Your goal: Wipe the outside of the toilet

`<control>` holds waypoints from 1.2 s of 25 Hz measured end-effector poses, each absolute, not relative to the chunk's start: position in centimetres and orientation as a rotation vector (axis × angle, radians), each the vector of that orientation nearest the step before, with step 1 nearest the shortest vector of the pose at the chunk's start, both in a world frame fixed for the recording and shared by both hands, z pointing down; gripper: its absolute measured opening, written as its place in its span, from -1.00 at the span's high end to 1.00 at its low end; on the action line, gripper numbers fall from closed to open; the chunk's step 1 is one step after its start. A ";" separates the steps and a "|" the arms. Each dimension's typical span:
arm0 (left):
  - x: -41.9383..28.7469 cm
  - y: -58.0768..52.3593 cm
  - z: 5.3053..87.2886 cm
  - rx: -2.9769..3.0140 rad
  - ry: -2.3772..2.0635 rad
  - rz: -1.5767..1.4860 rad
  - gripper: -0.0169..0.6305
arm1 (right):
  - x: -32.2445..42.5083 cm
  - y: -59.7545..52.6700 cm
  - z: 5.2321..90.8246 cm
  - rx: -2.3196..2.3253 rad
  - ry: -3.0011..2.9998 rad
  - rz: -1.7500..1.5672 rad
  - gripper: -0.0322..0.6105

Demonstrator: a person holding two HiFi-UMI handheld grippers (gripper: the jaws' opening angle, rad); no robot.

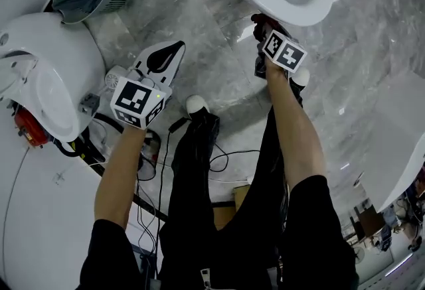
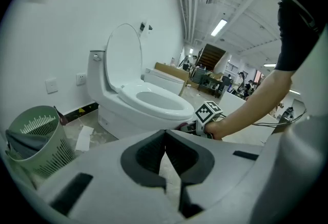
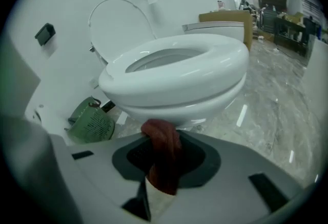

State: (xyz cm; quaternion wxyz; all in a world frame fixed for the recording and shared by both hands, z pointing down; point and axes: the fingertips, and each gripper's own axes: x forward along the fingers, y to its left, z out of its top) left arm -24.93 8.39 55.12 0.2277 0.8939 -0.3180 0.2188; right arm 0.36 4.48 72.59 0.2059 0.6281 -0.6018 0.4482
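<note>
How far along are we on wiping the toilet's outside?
Done: red cloth gripped by the right gripper. In hand: cloth held under the front of the toilet bowl; contact unclear. Left: seemingly the whole outside, since no wiped patch shows. The left gripper is shut, empty.

White toilet [image 3: 174,74], lid [image 3: 120,18] up; red cloth [image 3: 164,161]
</note>
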 end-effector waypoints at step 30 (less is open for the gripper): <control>-3.8 4.3 50.0 2.032 -1.515 0.372 0.92 | 16.6 0.4 70.3 0.815 -1.973 0.644 0.59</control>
